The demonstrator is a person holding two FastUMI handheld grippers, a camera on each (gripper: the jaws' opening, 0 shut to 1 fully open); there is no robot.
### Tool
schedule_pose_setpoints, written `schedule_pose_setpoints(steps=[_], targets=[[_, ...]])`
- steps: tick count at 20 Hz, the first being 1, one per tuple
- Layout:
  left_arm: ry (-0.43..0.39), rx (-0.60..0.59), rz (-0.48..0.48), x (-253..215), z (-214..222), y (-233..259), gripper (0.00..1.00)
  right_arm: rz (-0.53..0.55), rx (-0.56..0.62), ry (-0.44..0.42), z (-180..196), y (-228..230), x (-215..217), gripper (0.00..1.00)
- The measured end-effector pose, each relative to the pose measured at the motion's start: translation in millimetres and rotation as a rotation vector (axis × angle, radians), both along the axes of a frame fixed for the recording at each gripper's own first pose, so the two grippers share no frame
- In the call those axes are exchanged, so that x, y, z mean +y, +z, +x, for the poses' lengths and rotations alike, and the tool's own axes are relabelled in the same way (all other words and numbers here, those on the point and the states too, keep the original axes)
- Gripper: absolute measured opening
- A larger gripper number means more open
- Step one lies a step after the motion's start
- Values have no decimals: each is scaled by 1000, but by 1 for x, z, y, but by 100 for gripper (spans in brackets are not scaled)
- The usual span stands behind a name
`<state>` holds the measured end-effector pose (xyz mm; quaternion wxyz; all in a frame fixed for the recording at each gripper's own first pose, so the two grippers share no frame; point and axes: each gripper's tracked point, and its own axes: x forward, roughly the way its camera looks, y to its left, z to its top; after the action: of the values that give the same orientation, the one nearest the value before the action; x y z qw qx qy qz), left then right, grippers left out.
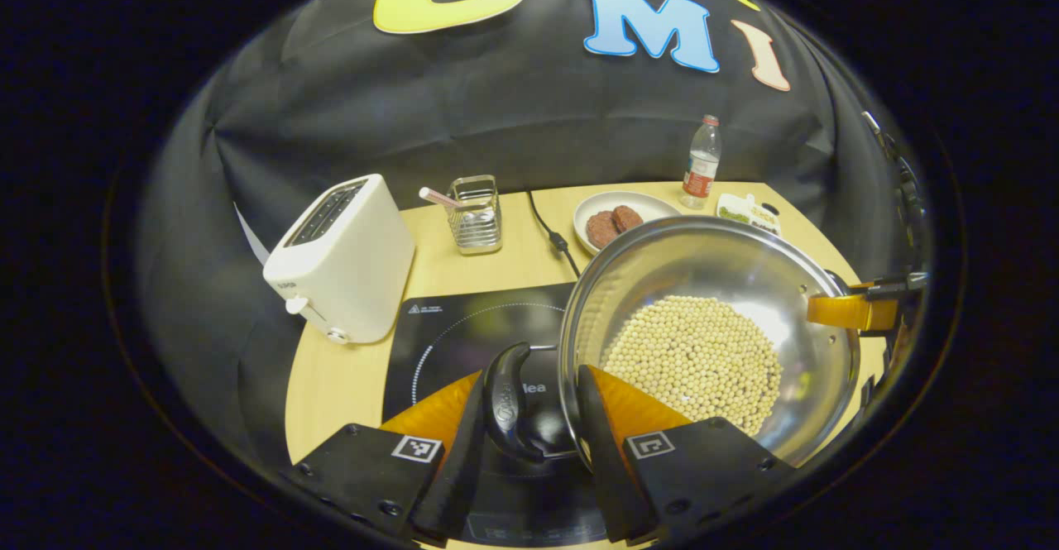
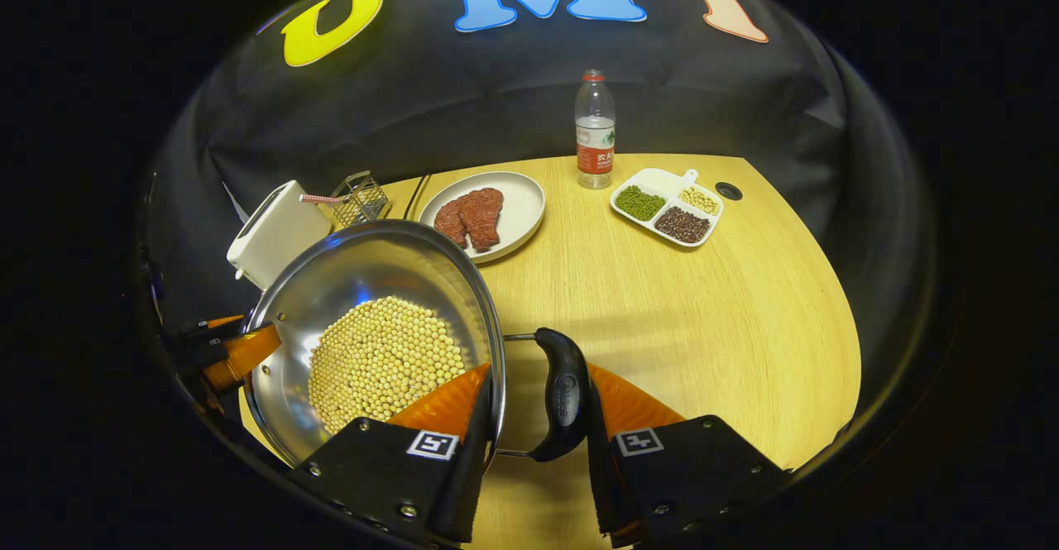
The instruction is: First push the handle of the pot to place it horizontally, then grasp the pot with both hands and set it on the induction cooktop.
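Observation:
A steel pot (image 1: 703, 285) holding soybeans (image 1: 695, 360) is held at both side handles. In the left gripper view my left gripper (image 1: 531, 372) is shut across the black left handle (image 1: 509, 401) and the pot rim, with one finger inside the pot. The black induction cooktop (image 1: 463, 327) lies under and left of the pot; whether the pot rests on it I cannot tell. In the right gripper view my right gripper (image 2: 539, 368) is shut the same way on the right handle (image 2: 564, 393) and rim of the pot (image 2: 356, 277). Each view shows the other gripper's orange finger at the far rim.
A white toaster (image 1: 339, 260) stands left of the cooktop, with a wire basket (image 1: 473, 215) and a black cable (image 1: 550, 231) behind it. Further back are a plate (image 2: 521, 203) of meat, a water bottle (image 2: 594, 132) and a divided dish (image 2: 662, 179) of beans. Bare wooden table (image 2: 703, 310) spreads to the right.

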<state>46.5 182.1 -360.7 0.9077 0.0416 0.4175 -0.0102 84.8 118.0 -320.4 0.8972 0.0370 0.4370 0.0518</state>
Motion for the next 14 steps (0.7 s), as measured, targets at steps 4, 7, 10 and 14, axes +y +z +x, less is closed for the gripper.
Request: schedule_pose_setpoints(steps=[4, 7, 10, 14], targets=[[2, 4, -1, 24, 2, 3, 67, 1, 1, 4, 1, 1, 22, 54], [9, 9, -1, 42, 1, 4, 67, 10, 10, 5, 4, -2, 39, 54], [20, 7, -1, 60, 3, 4, 66, 10, 8, 11, 7, -2, 54, 55], [23, 12, 5, 81, 6, 4, 66, 6, 19, 11, 9, -4, 72, 55]])
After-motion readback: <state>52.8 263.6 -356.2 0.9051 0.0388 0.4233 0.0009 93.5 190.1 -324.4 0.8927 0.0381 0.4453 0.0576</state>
